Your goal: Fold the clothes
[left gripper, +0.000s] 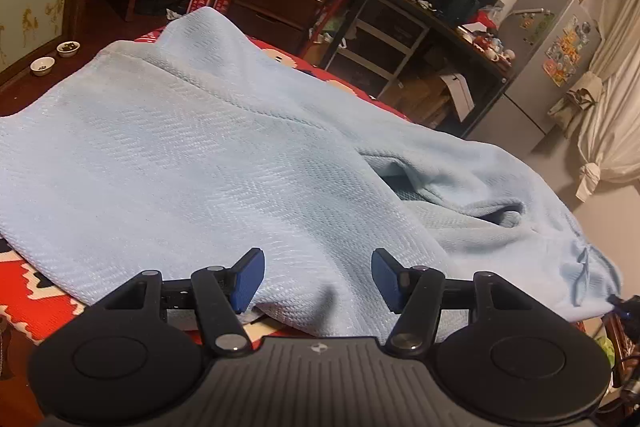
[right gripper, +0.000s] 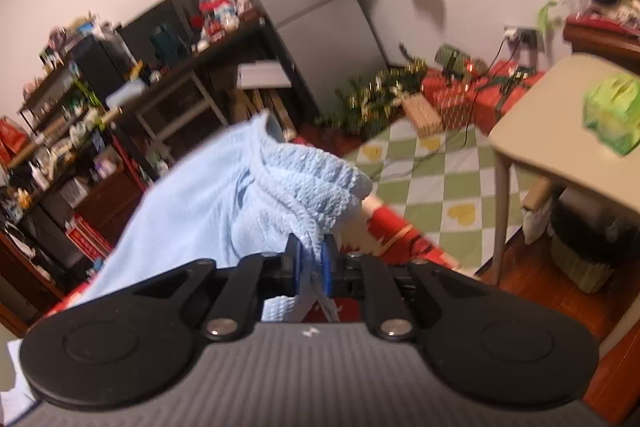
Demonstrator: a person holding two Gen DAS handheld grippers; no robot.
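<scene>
Right claw (right gripper: 311, 259) pinching blue garment (right gripper: 224, 195)

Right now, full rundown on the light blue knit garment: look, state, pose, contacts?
The light blue knit garment is soft, with a waffle-like weave and a ribbed band on one edge. It lies spread and rumpled over the red patterned cover, with a hollow fold at its right side. The right gripper is shut on a bunched, lifted part. The left gripper is open, its blue pads either side of the near edge.
</scene>
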